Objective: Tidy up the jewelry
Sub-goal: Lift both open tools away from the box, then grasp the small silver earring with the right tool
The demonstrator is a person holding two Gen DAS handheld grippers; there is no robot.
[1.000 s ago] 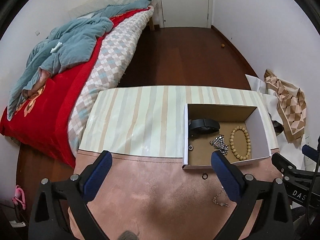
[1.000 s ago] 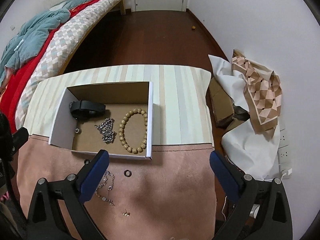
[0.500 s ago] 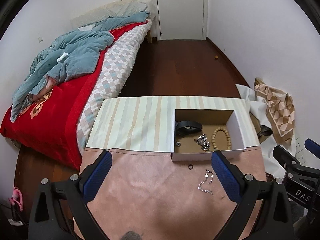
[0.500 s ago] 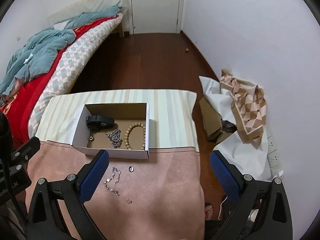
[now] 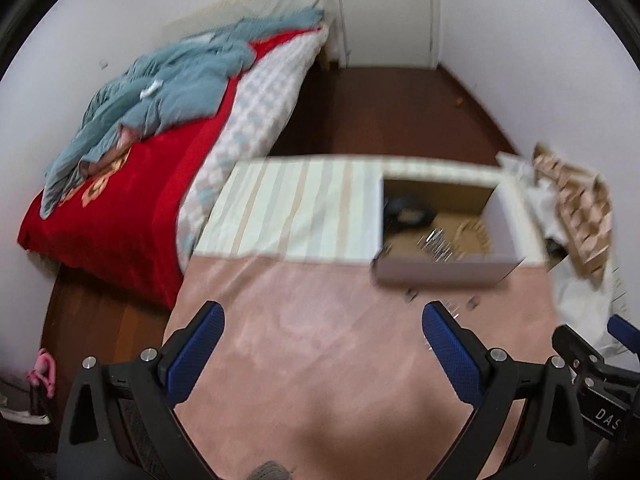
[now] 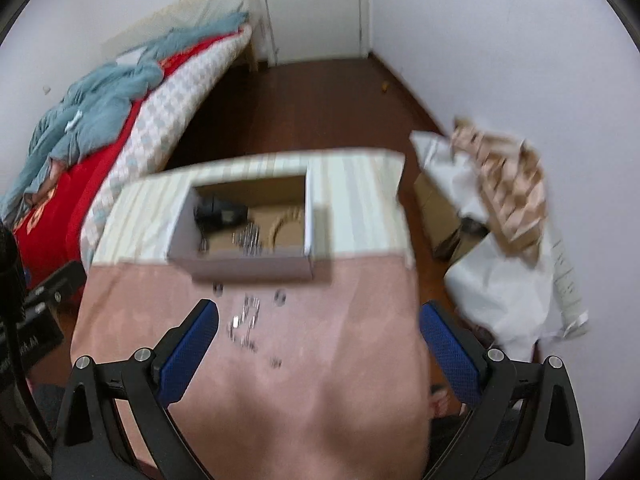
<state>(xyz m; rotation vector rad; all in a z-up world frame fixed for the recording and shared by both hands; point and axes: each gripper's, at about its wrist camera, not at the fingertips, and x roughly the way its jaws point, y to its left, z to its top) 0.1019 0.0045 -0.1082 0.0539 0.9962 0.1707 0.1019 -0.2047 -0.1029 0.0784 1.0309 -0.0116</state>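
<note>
Small bedroom setup: bed (image 5: pixel 132 184) on the left, and our surface (image 6: pixel 280 360) is covered in pink suede-ish cloth with a striped sheet at the far end. On that sits an open cardboard box (image 6: pixel 248 266) that already has a dark band, a silvery clump and a beaded bracelet in it, as far as we can tell through the blur.

What's left for us is loose on the pink cloth just in front of the box: a thin silver chain (image 6: pixel 246 326), a small ring (image 6: pixel 280 296) and a couple of tiny bits we can't really identify. We reckon the chain is feather-light and totally floppy, so it'll drape and slide unless we pinch it mid-length where the links bunch up. The ring looks hard, slick and low, so it'd probably need a pinch across its edge.

Right gripper (image 6: pixel 318 346) has its jaws spread wide with nothing in them; the chain lies just ahead of its left finger, the ring ahead and toward the middle. Left gripper (image 5: pixel 322 350) is also wide apart and empty, with the same bits near its right finger (image 5: pixel 452 354).
</note>
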